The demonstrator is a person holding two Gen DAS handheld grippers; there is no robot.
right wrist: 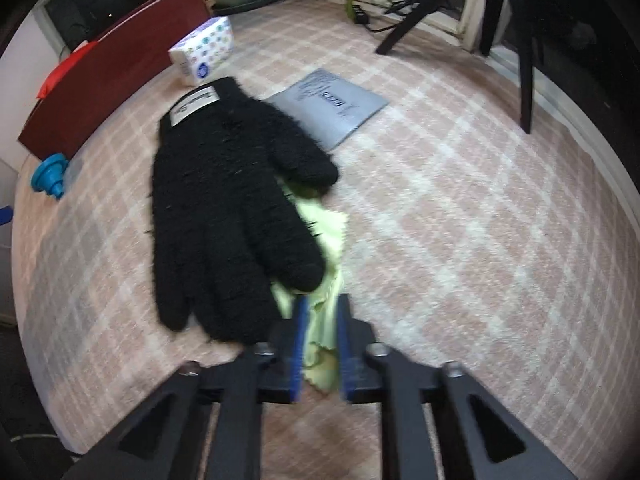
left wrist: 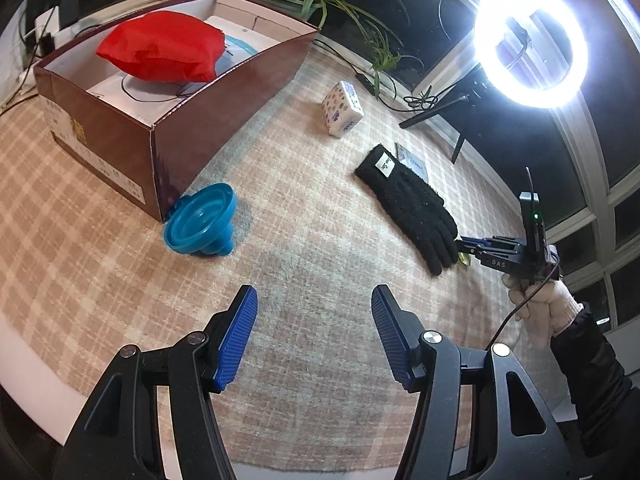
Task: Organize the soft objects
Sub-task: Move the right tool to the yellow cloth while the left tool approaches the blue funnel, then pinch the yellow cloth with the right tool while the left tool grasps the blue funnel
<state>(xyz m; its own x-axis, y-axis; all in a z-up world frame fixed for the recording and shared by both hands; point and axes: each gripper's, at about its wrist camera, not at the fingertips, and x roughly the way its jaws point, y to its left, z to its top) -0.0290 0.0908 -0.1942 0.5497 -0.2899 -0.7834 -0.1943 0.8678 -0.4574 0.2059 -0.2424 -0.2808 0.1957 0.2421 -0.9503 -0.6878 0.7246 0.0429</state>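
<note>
The pale yellow-green cloth (right wrist: 325, 240) lay on the plaid tablecloth (right wrist: 460, 240), half tucked under the fingers of the black fuzzy glove (right wrist: 232, 208), and the right gripper (right wrist: 322, 344) had it clenched between its blue pads. The glove's white cuff label (right wrist: 195, 108) was too blurred to read. The left gripper (left wrist: 314, 336) hung released and empty over the cloth-covered table, near the blue funnel (left wrist: 202, 220) and the brown box (left wrist: 132, 136) holding a red bag (left wrist: 162, 46); the tissue pack (left wrist: 343, 109) showed printing I couldn't make out, and "DAS" showed on the right gripper's body.
</note>
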